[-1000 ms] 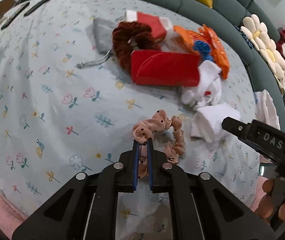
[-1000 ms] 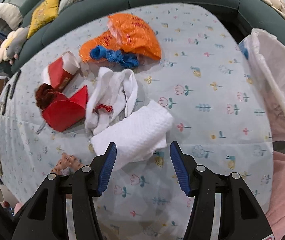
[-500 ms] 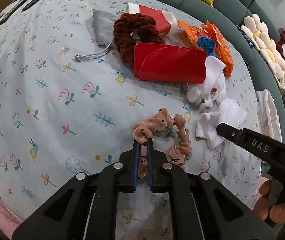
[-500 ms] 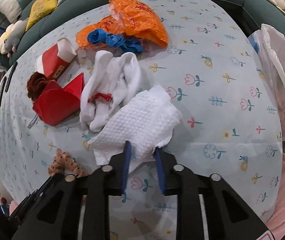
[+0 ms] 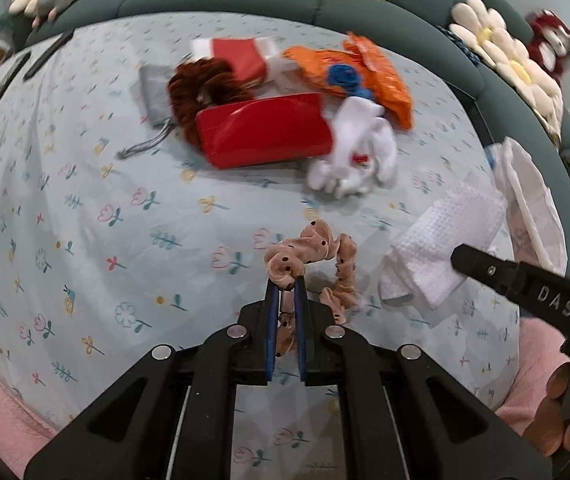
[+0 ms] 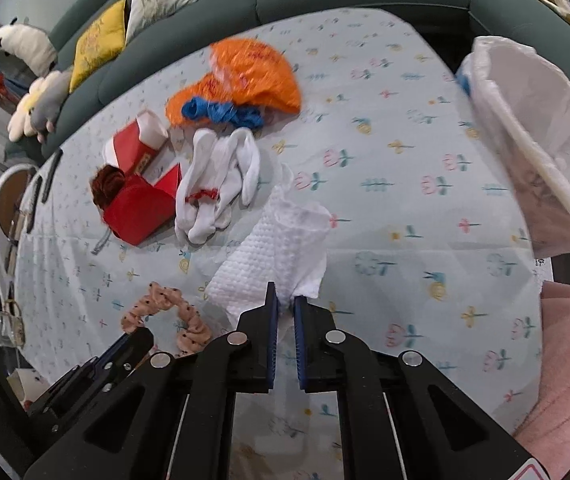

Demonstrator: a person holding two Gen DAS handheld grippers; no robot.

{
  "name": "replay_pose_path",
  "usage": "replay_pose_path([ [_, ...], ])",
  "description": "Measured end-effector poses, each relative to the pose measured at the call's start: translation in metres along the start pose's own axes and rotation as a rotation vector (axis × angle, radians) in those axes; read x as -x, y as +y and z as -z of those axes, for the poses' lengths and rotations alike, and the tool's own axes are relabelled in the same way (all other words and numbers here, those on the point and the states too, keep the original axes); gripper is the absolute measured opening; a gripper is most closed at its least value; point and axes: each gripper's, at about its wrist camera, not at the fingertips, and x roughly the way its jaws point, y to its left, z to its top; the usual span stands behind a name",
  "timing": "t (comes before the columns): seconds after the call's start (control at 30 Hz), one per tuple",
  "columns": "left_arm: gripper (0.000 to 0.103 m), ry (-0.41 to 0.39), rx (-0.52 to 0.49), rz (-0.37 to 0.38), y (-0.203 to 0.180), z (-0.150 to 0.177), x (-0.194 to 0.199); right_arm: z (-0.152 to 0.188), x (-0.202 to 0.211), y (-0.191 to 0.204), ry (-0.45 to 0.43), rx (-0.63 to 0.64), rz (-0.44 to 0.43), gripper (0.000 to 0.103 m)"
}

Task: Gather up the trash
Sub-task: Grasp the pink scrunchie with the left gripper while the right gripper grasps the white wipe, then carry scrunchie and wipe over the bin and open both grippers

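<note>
Beside flowered tablecloth (image 6: 405, 208), white-lined bin (image 6: 533, 128); right tongs (image 6: 283, 304) grip paper towel (image 6: 273, 248)

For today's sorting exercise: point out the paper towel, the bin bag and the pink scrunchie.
paper towel (image 6: 273, 252), right wrist view, its quilted middle
bin bag (image 6: 541, 128), right wrist view, inner wall
pink scrunchie (image 5: 309, 248), left wrist view, top loop

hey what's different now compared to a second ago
The right hand-held gripper, open around the white paper towel a second ago, has shut on it and is lifting it toward the white trash bag. The left hand-held gripper stays clamped on the pink scrunchie. The rest of the pile is unchanged.
</note>
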Motion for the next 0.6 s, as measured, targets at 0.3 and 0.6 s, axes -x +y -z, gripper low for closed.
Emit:
replay_pose_path([
  [0.3,0.007,-0.06,-0.106,0.016,-0.044,0.0,0.026,0.003,0.039,-0.039,-0.082,-0.072,-0.033,0.007],
  [0.6,0.007,-0.119,-0.217,0.068,-0.107,-0.01,0.051,0.002,0.083,-0.086,-0.198,-0.144,-0.04,0.007],
])
